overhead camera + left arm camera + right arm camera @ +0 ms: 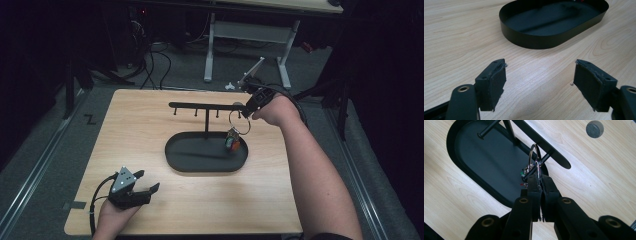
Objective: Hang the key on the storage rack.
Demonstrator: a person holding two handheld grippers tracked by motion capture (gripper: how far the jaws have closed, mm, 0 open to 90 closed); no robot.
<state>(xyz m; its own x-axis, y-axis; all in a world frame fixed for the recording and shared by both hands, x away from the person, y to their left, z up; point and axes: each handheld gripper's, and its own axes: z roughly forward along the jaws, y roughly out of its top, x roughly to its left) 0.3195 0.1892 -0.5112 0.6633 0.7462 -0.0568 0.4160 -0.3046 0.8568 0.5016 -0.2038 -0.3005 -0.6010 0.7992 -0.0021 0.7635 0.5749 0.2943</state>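
Note:
A black rack (206,106) with a crossbar and several hanging pegs rises from a black oval tray (175,155) at the table's middle. My right gripper (248,111) is at the crossbar's right end, shut on a metal key ring (239,123) from which a colourful charm (232,140) dangles over the tray's right side. In the right gripper view the key ring (534,155) stands at the outermost peg (543,160), touching or just beside it, held by my right gripper (539,178). My left gripper (148,180) rests open near the front left of the table, and in the left gripper view it (541,72) faces the tray (534,41).
The wooden table (150,120) has bare surface left of the tray and along the front. A small grey round disc (594,129) sits on the table beyond the crossbar's end. A white-legged desk (210,45) and cables lie on the floor behind.

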